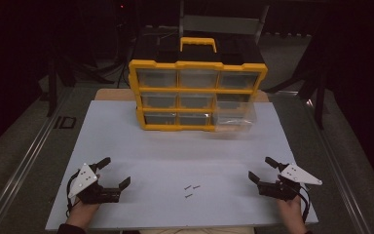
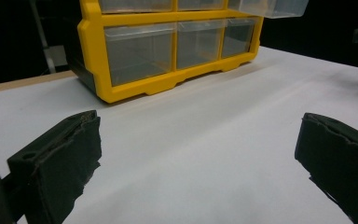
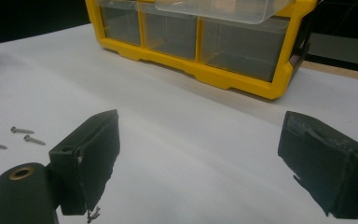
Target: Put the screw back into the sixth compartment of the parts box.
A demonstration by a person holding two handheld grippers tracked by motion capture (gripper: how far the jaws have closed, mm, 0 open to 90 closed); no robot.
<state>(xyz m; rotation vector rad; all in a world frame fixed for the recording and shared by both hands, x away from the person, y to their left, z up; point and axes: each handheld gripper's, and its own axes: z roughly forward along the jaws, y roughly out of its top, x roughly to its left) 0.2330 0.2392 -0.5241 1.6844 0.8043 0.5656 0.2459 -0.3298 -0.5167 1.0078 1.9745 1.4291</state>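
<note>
A pale white rectangular tabletop [image 1: 175, 146] takes up most of the scene, with dark floor around it. At its far edge, about the middle, stands a yellow plastic organiser cabinet with clear drawers [image 1: 197, 92], three across and three down, topped by a black lid and a yellow carry handle [image 1: 198, 44]. One clear plastic drawer [image 1: 233, 117] on the cabinet's right side is pulled out towards the near side and hangs over the tabletop (the right gripper view catches its pale underside above the bottom row).

At the near left corner a person's hand holds the left black two-jaw gripper [image 1: 115, 171], with a grey three-cornered plate on top. Its jaws stand wide apart with nothing between them, only bare tabletop; the left gripper view looks past both dark pads towards the cabinet's left corner. At the near right corner the other hand holds the right black two-jaw gripper [image 1: 262, 168], plated likewise. Its jaws are also spread wide and hold nothing, pointing towards the cabinet's right end.

Between the two grippers, near the front edge and a little right of centre, lie three small dark metal screws [image 1: 191, 189] loose on the tabletop, close together yet apart from one another. They are well clear of both grippers, though somewhat nearer the right one, and far from the cabinet. In the right gripper view they sit left of the left-hand jaw.
</note>
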